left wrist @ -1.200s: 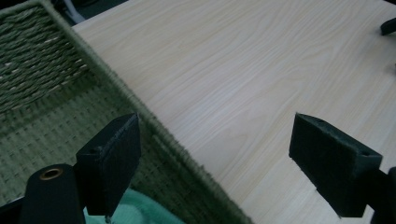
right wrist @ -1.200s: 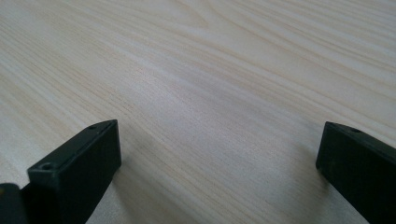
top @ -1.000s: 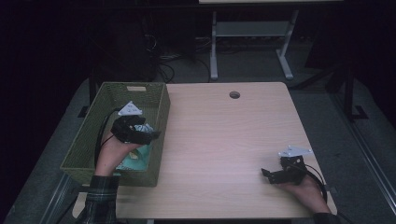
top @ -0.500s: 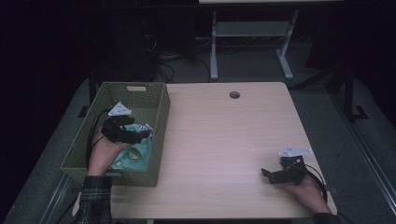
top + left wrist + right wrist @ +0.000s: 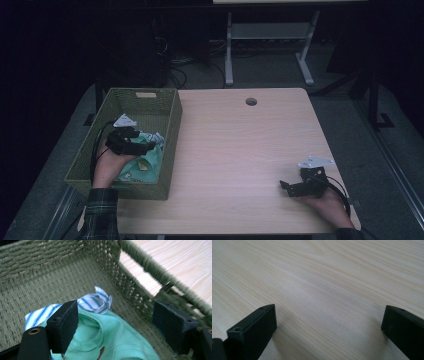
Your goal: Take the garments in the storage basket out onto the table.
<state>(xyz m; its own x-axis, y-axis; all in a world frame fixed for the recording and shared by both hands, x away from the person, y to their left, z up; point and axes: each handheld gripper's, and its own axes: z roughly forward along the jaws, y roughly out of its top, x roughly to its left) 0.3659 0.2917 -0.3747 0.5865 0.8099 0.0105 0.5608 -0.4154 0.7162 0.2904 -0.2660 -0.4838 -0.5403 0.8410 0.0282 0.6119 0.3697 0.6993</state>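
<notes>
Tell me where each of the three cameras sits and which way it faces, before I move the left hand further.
High view: above the person's side, facing forward and down on the table; both forearms enter from the bottom, left gripper inside the green basket, right gripper on the wood.
Left gripper view: rides the left gripper, looking into the basket at the green cloth; jaws apart, just closing slightly, not gripping.
Right gripper view: rides the right gripper, looking along bare tabletop; jaws open.
Shared: high and left gripper views both show basket and cloth.

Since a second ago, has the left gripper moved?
Yes. The left gripper slid toward the near end of the basket, away from its far wall, lower over the green cloth.
</notes>
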